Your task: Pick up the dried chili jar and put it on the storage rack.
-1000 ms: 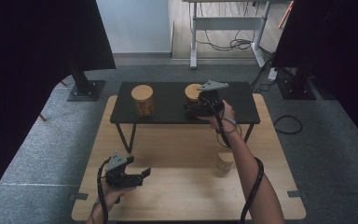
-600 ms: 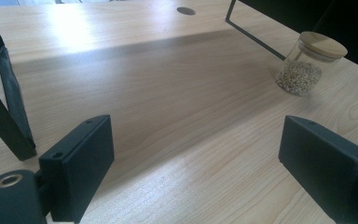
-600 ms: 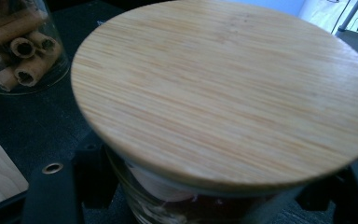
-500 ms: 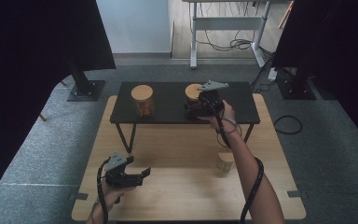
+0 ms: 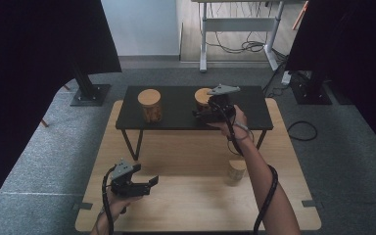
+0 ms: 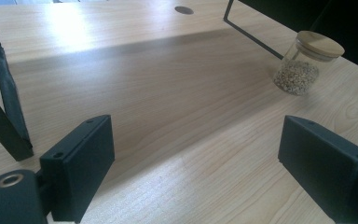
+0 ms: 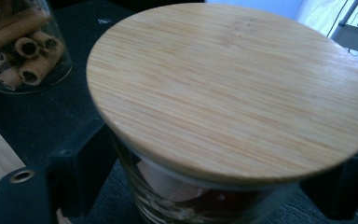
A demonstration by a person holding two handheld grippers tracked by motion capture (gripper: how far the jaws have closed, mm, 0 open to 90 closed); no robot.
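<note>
As the table [image 5: 186, 147] is loaded in two levels, with the black stand [image 5: 176, 105] set on its far half, any thing knocked off the stand would be dropped onto wood or past the edge to the floor. That is judged the largest hazard.

On the stand two jars are seen well apart: the stick jar [image 5: 150, 105] at the left and the right jar [image 5: 203, 97], wood-lidded, toward the right, near the front edge. The right jar is straddled below its lid by the right gripper [image 5: 203, 111]. Its jaws have just been opening with the jar between them, and the pads appear to be released from the glass, though contact on the far side cannot be resolved.

Risks noted:
- If the gripper is drawn back crooked, the jar could be dragged by one pad and tipped off the front edge.
- If it is lifted, the lid could be caught from beneath by the jaws and popped loose; the fit of the lid cannot be judged.
- Glass on a hard top is expected to slide readily.

The grain jar [image 5: 236, 170] stands on the table below the right forearm and could be swept over by the trailing cable.

The left gripper [image 5: 149, 183] is held low at the near left, jaws wide and empty; little risk is assigned there.
</note>
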